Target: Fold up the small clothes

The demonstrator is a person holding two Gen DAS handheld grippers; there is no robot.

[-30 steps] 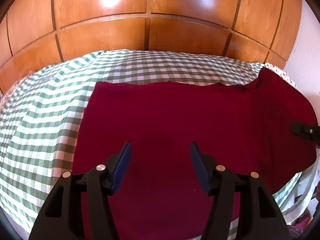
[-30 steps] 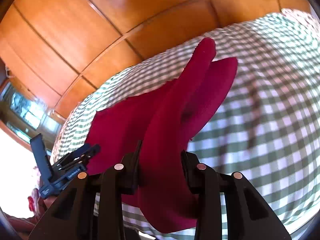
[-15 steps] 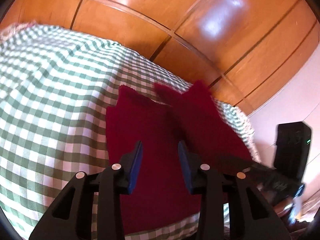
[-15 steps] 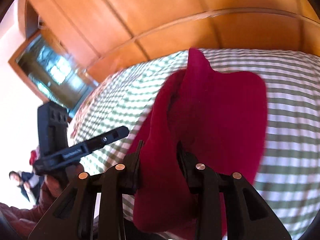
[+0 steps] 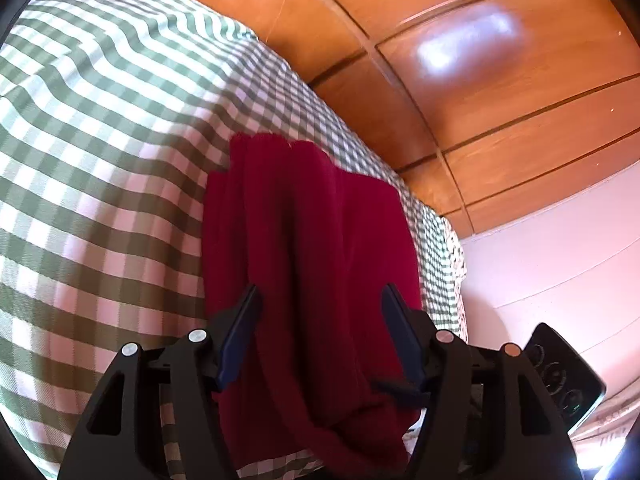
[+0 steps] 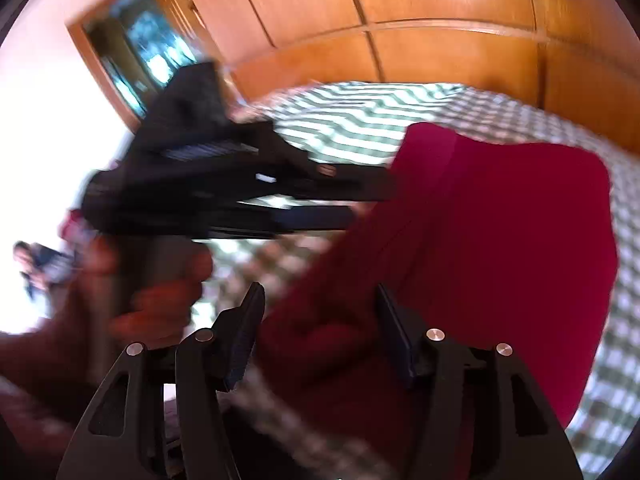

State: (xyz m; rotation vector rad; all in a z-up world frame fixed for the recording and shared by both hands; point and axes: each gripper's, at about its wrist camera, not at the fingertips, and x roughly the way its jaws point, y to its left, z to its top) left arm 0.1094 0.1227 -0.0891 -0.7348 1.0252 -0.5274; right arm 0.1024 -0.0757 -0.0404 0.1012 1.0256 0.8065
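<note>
Both grippers, left [image 5: 320, 332] and right [image 6: 320, 324], are seen spread wide, nothing pinched. A red cloth [image 5: 312, 240] is laid folded on the checked bedspread [image 5: 100, 140] (rumpled nearside); flattening is judged next.

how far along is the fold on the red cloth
Done: the red cloth is already doubled into a narrower stack on the checked cover. In hand: both the left tool and the right tool sit open around its near end, neither clamped. Left: likely another fold and smoothing the bunched near end.
</note>
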